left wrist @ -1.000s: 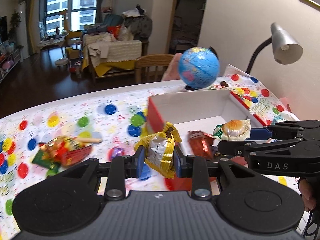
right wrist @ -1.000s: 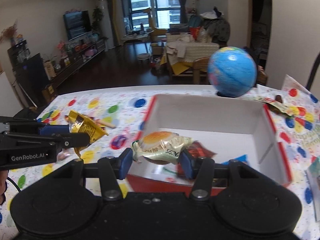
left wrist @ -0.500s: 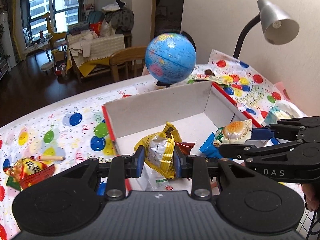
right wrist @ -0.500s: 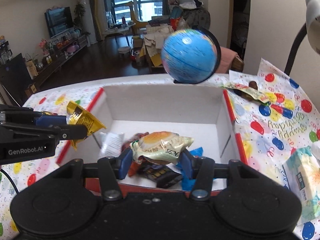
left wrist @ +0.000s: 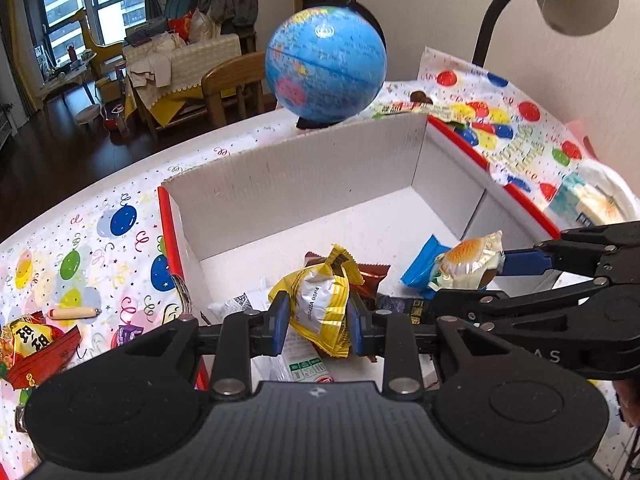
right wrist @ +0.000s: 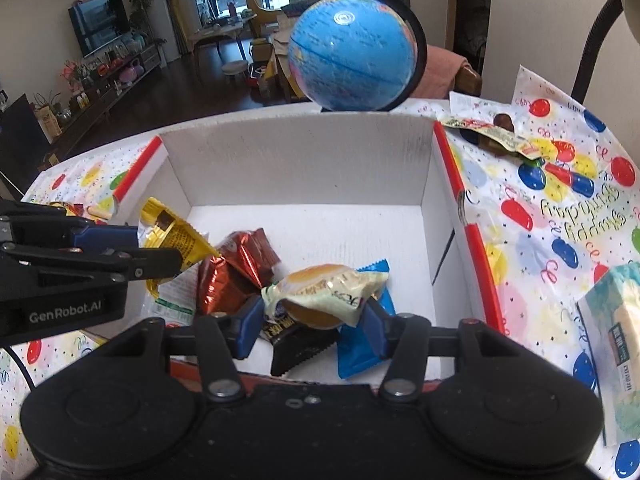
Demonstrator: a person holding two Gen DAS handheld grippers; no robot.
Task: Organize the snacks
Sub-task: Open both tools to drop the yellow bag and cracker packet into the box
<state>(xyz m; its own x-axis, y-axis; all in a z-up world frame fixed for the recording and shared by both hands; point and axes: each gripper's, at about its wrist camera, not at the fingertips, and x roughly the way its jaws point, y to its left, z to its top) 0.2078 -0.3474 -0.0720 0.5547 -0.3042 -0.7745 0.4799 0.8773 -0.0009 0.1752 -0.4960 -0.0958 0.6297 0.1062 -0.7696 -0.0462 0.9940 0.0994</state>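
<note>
Snacks lie gathered in the open white cardboard box with red outer sides (right wrist: 296,168), which sits on the balloon-print tablecloth (right wrist: 560,216) in front of a blue globe (right wrist: 352,50). Inside it are a red foil packet (right wrist: 232,272), a blue wrapper (right wrist: 360,356) and what looks like a black one, partly hidden. Above them, the left gripper (left wrist: 316,320) is clamped narrowly on a yellow and silver crinkled packet (left wrist: 320,308). The right gripper (right wrist: 312,324), jaws wider, pinches a pale wrapped round bun (right wrist: 324,292) over the box.
</note>
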